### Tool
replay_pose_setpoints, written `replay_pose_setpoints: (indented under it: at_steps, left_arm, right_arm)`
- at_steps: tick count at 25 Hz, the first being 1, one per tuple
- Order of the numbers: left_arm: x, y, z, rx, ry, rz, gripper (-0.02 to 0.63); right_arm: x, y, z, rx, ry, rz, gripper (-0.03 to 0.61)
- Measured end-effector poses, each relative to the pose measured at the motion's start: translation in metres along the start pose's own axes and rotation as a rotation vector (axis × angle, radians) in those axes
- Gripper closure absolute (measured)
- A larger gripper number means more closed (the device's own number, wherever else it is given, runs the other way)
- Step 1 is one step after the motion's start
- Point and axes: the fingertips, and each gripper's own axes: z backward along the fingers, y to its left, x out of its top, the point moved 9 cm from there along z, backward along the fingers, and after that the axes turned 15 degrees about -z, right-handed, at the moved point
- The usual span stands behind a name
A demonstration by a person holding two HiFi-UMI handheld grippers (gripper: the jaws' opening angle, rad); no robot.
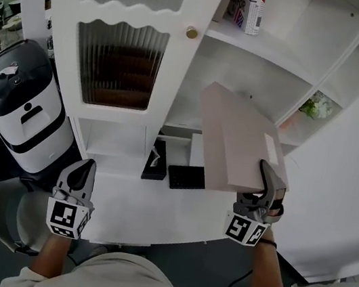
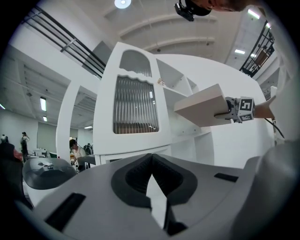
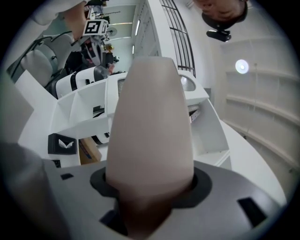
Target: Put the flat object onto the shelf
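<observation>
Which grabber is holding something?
The right gripper: its jaws clamp the flat beige box. The left gripper is shut with nothing in it.

The print on the shelved box [image 1: 253, 8] is too small to read.

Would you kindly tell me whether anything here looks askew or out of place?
Only the flat beige box: it hangs tilted in the air before the white shelf unit, clamped at one edge by the right gripper, not on any shelf. Nothing looks spilled or damaged.
</observation>
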Motion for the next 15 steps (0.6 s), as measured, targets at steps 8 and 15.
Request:
replay_pose_setpoints:
  at_steps: [8, 15]
  left_arm:
    - [0.0, -0.002, 0.005, 0.055, 0.016, 0.0, 0.614]
    - [0.0, -0.004, 0.008, 0.093, 0.035, 0.0, 0.613]
  right_arm:
    - [-0.015, 0.013, -0.027, 0.086, -0.021, 0.113, 0.308]
    - [-0.027, 0.02, -0.048, 0.153, -0.019, 0.158, 0.308]
